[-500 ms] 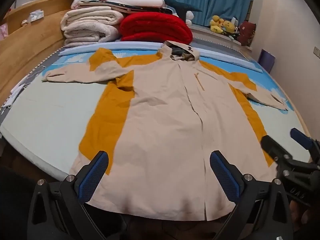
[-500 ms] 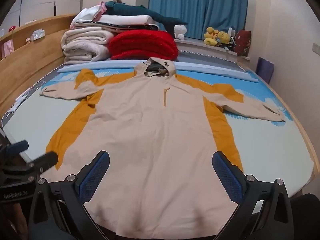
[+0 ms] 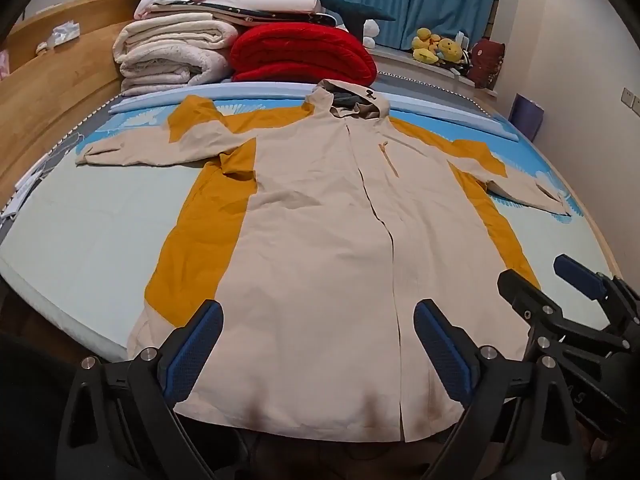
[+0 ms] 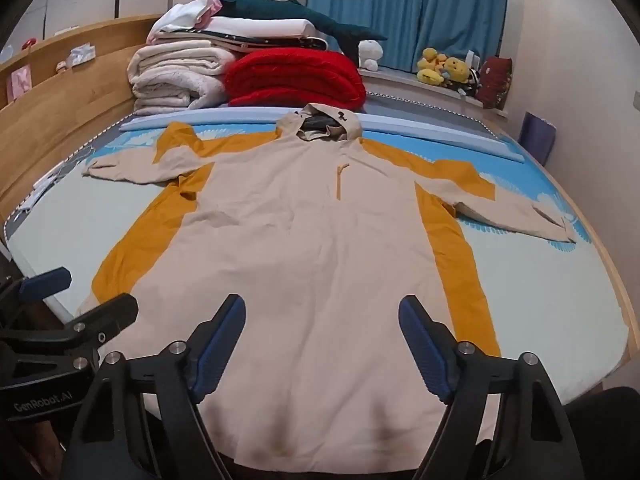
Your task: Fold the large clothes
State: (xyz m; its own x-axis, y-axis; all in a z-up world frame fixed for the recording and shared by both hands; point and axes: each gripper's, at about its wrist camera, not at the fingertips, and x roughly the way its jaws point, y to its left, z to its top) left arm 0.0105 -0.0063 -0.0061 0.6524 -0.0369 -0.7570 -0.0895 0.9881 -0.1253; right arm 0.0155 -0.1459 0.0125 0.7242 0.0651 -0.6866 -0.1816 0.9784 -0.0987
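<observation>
Both grippers' fingers spread, empty; left gripper, right gripper; front placket only left view.

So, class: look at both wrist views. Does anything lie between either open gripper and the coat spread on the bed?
Nothing visible does. The left gripper and right gripper are both open above the coat near its hem, with only bare fabric ahead. The folded blankets sit beyond the hood, out of the way.
</observation>
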